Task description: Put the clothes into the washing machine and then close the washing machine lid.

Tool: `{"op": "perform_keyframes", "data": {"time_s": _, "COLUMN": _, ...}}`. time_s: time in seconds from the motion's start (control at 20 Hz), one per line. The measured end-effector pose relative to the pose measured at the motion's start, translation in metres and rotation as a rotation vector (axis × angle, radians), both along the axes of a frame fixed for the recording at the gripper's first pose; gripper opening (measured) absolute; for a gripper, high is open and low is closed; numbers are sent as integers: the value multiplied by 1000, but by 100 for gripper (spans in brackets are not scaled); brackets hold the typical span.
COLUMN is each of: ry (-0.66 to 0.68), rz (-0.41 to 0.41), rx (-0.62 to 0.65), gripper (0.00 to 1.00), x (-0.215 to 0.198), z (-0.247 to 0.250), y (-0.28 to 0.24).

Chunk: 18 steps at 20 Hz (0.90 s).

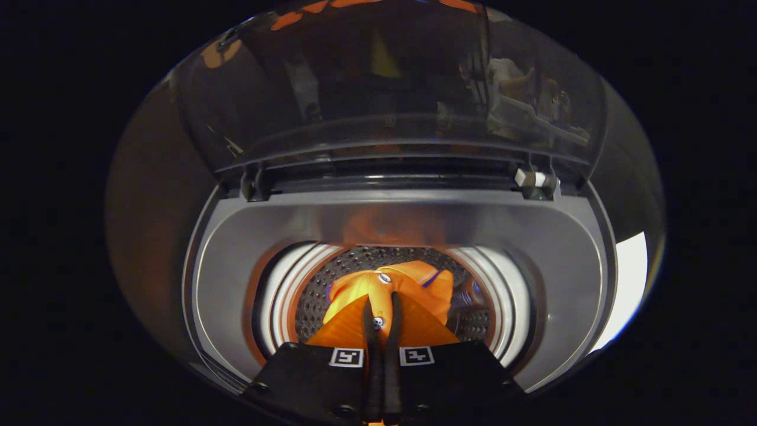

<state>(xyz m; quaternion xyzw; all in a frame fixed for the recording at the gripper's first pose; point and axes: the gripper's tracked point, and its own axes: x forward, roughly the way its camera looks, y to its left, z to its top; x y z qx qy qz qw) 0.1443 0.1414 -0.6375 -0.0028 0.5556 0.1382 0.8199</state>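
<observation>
Garment over the drum, fingers pinched on it

We hold the gripper right over the washing machine, fingers drawn narrow and close together, both pressing a fold of the orange garment between them. Cloth runs straight ahead of the fingertips and down into the perforated drum, so its long axis lies along our own line of reach, bunched end pointing away from us toward the far drum wall, a small button showing on it just beyond the tips. Part of the fabric spreads back under the fingers toward us. Beyond and above it all stands the transparent lid, raised on its hinges. We judge the drop is next: fingers part here and the garment should fall inside
</observation>
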Motion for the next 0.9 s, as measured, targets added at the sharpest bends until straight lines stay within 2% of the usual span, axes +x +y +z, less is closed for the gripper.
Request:
{"op": "perform_keyframes", "data": {"time_s": 0.4, "ry": -8, "rz": -3, "rx": 27, "gripper": 9, "x": -1, "z": 1, "y": 11}}
{"op": "perform_keyframes", "data": {"time_s": 0.55, "ry": 2, "rz": 3, "rx": 27, "gripper": 13, "x": -4, "z": 0, "y": 12}}
{"op": "perform_keyframes", "data": {"time_s": 0.7, "ry": -5, "rz": -11, "rx": 28, "gripper": 14, "x": -5, "z": 0, "y": 11}}
{"op": "perform_keyframes", "data": {"time_s": 0.75, "ry": -7, "rz": -12, "rx": 33, "gripper": 24, "x": -6, "z": 0, "y": 12}}
{"op": "perform_keyframes", "data": {"time_s": 0.9, "ry": -29, "rz": -6, "rx": 39, "gripper": 69, "x": -7, "z": 6, "y": 14}}
